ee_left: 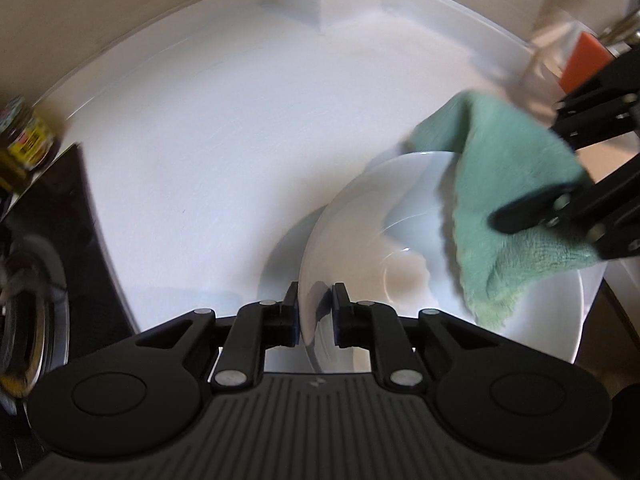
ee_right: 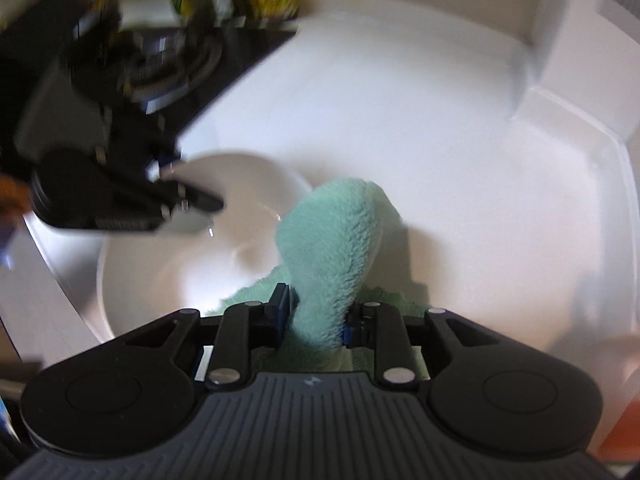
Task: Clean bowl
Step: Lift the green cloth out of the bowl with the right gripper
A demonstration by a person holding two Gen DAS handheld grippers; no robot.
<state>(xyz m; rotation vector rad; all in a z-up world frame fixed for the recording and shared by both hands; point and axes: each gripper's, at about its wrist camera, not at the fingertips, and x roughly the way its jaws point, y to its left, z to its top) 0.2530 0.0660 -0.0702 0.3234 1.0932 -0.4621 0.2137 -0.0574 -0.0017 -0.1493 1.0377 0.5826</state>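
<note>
Two grippers busy: left gripper [ee_left: 316, 308] straddles the near rim of the shallow white ceramic bowl [ee_left: 400, 216], tilted on the white desk [ee_left: 224, 128]. Right gripper [ee_right: 316, 312] pinches a fluffy mint-green cloth [ee_right: 332, 240]. I'd steady the rim and wipe in circles.

soft indoor light, strong fisheye bending at edges, motion blur, glare on white counter [ee_left: 224, 128].

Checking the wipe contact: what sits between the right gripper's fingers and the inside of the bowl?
The green cloth, pinched in the right gripper, hangs over the bowl; the left wrist view shows it draped inside.
</note>
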